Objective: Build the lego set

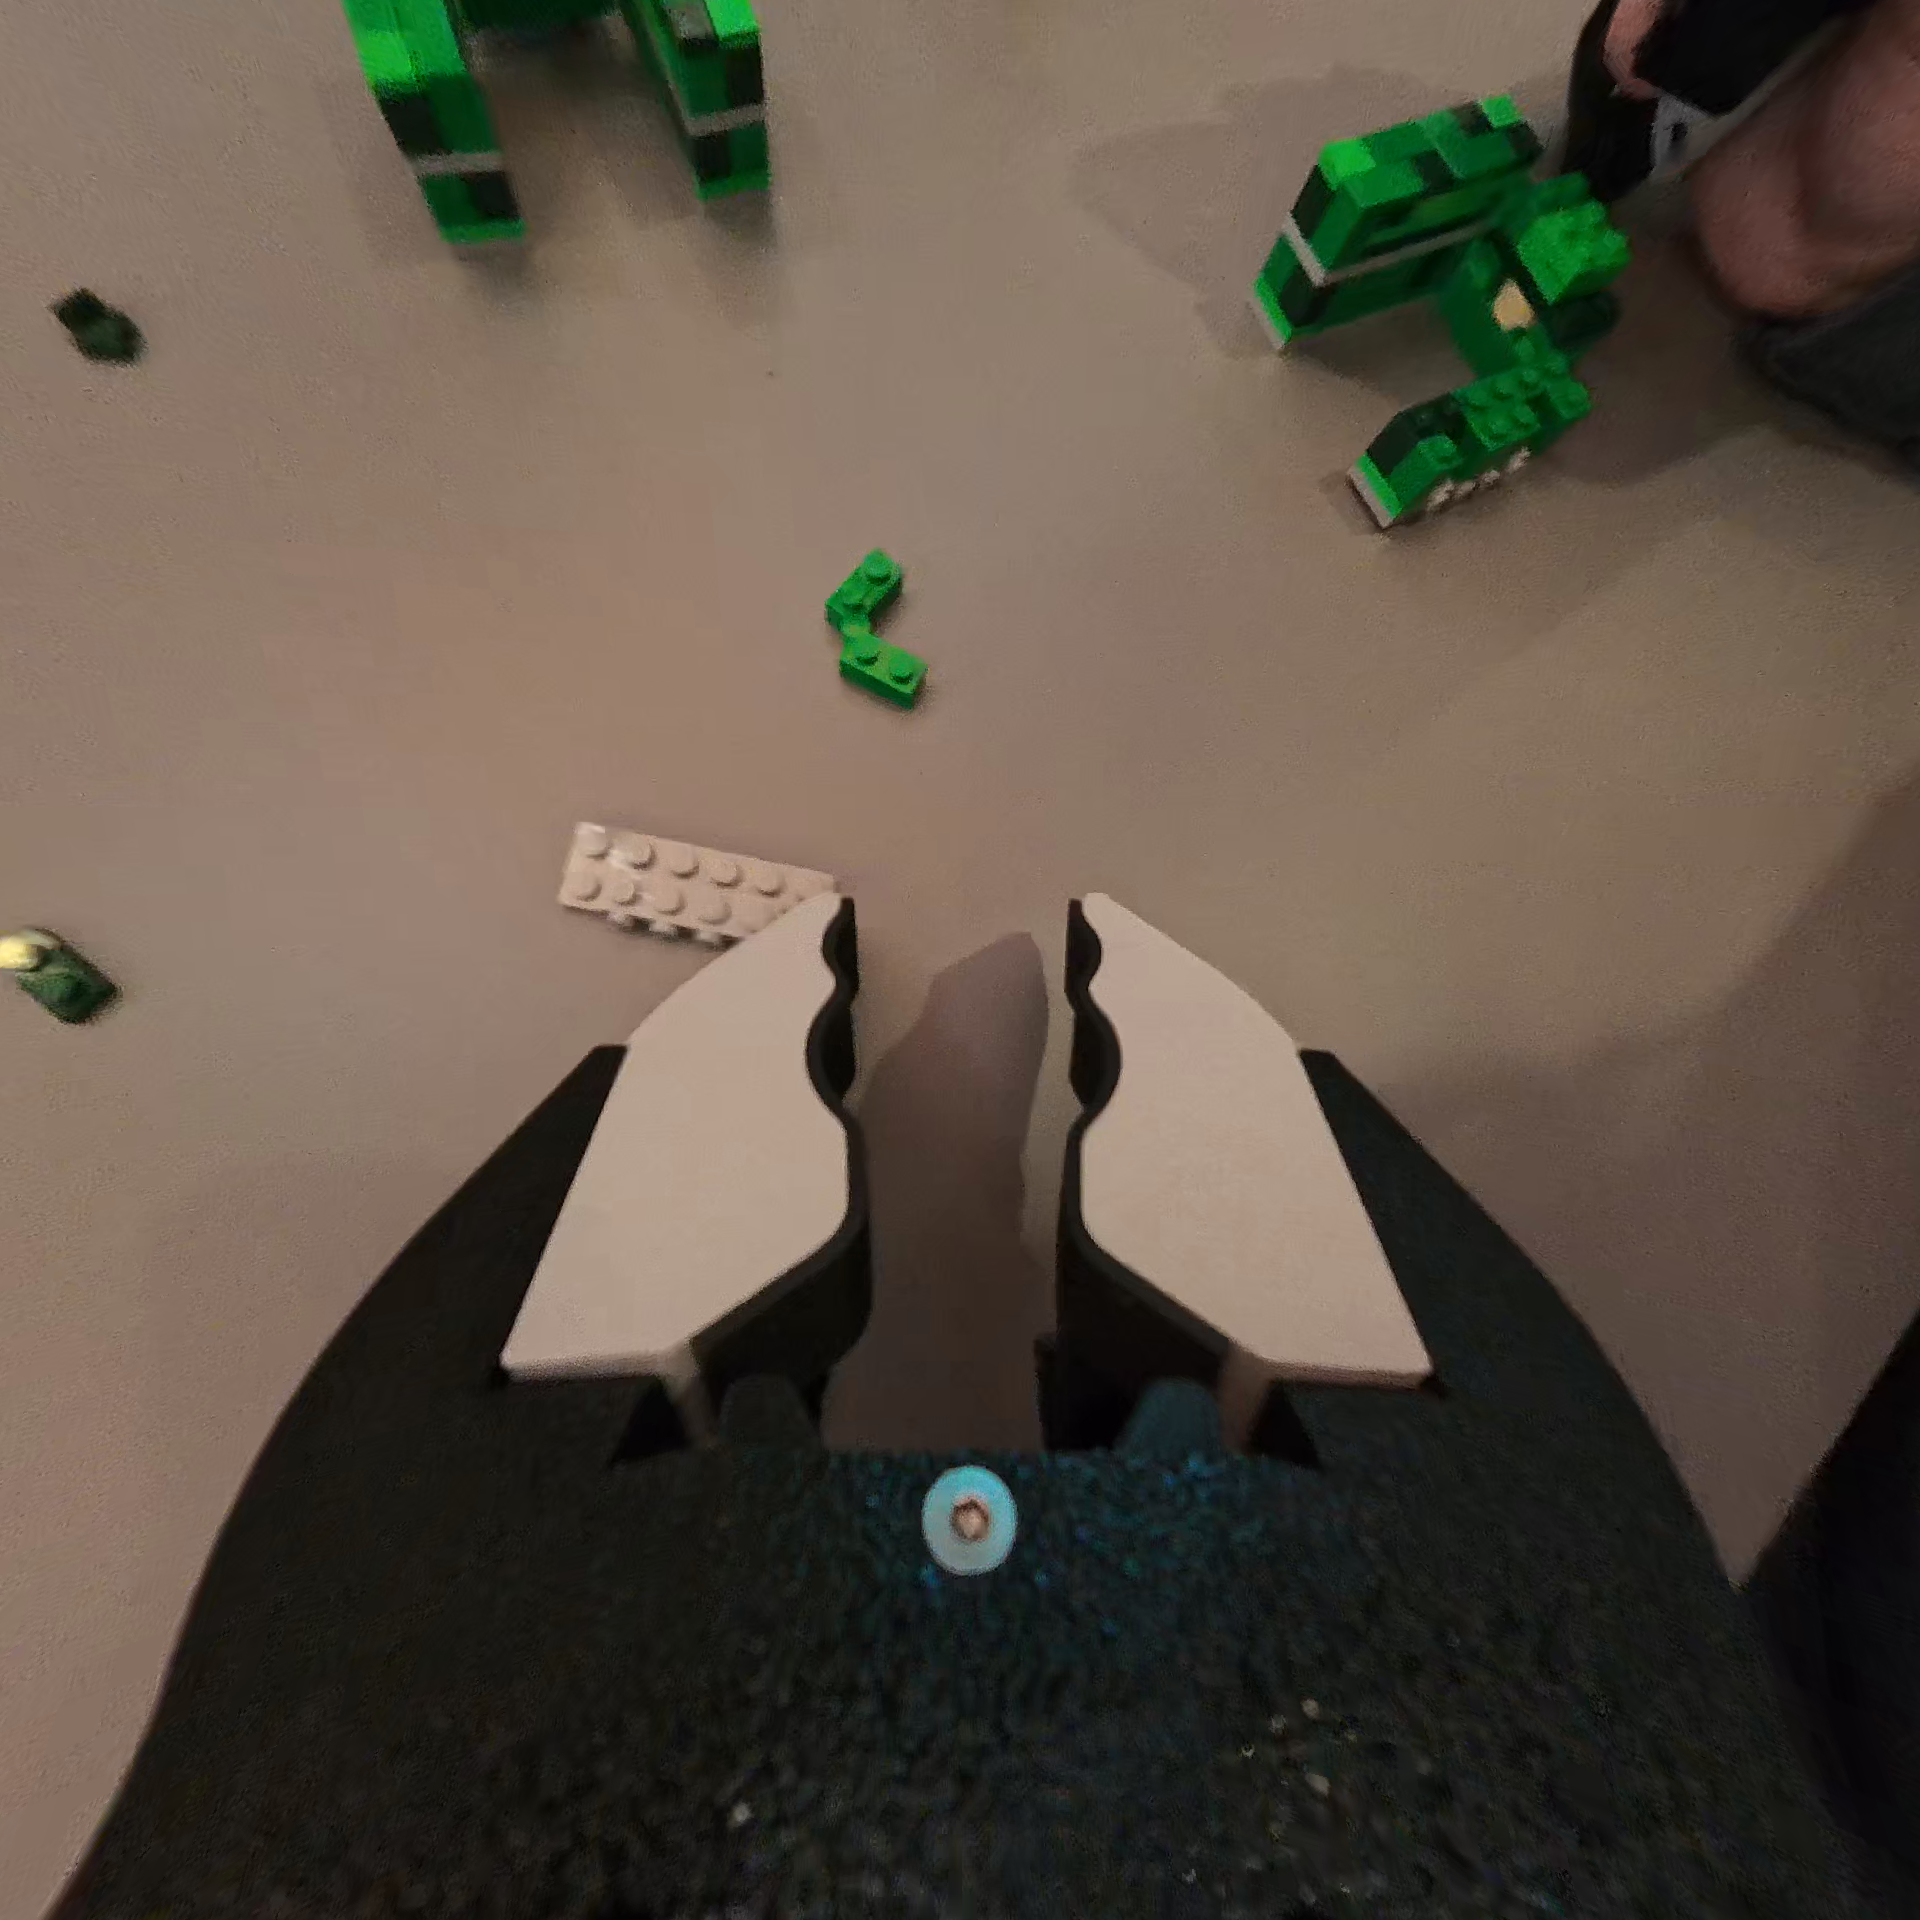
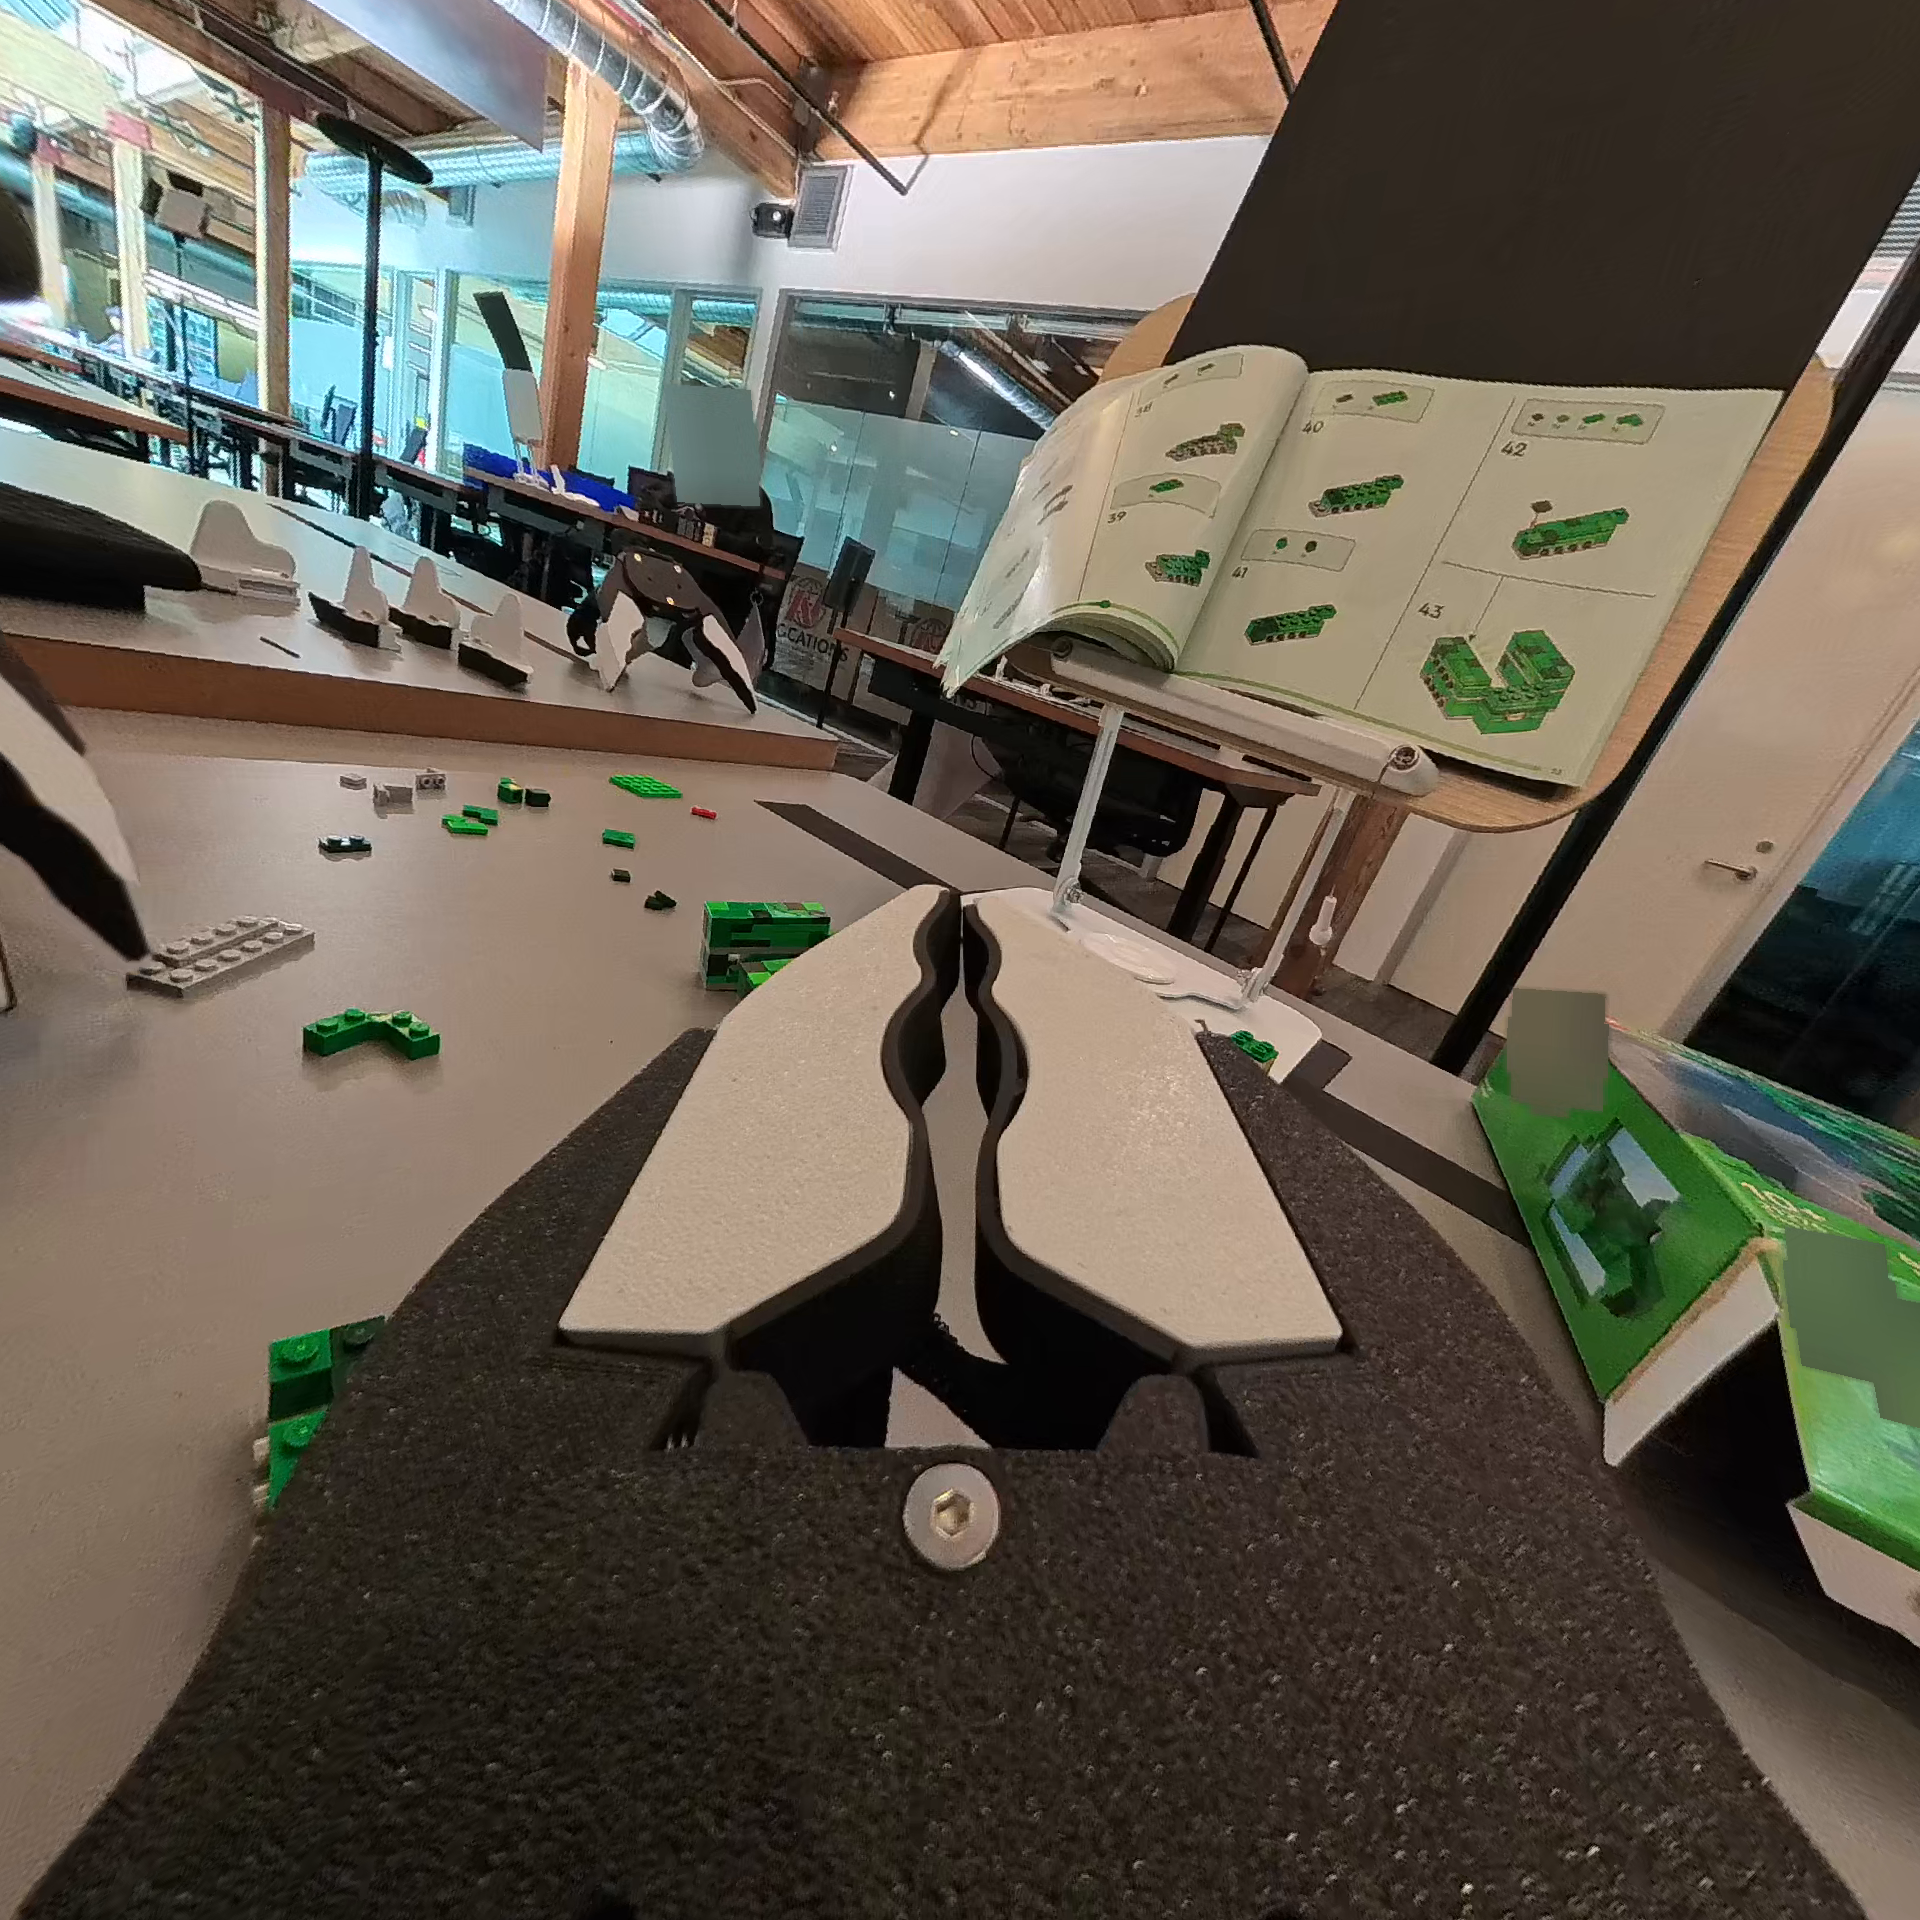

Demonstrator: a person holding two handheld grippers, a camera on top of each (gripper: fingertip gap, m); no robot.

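My left gripper [image 1: 961, 920] is open and empty, low over the grey table. A light grey studded plate [image 1: 686, 888] lies flat just left of its left fingertip. In the right wrist view one left-gripper finger [image 2: 62, 790] touches the plate's [image 2: 223, 951] near end. A small green angled piece [image 1: 876, 631] lies ahead, also in the right wrist view [image 2: 371, 1031]. My right gripper [image 2: 958, 906] is shut with nothing between its fingers. It rests beside a green brick assembly [image 1: 1455, 301], whose edge shows under it [image 2: 307, 1392].
A second green assembly [image 1: 561, 104] stands at the far side, also in the right wrist view [image 2: 764, 940]. Small dark pieces [image 1: 99, 324] lie at the left. An open instruction booklet [image 2: 1351, 540] sits on a stand, and set boxes [image 2: 1662, 1247] lie at the right. Some 25 cm of space lies between my two pairs of fingers.
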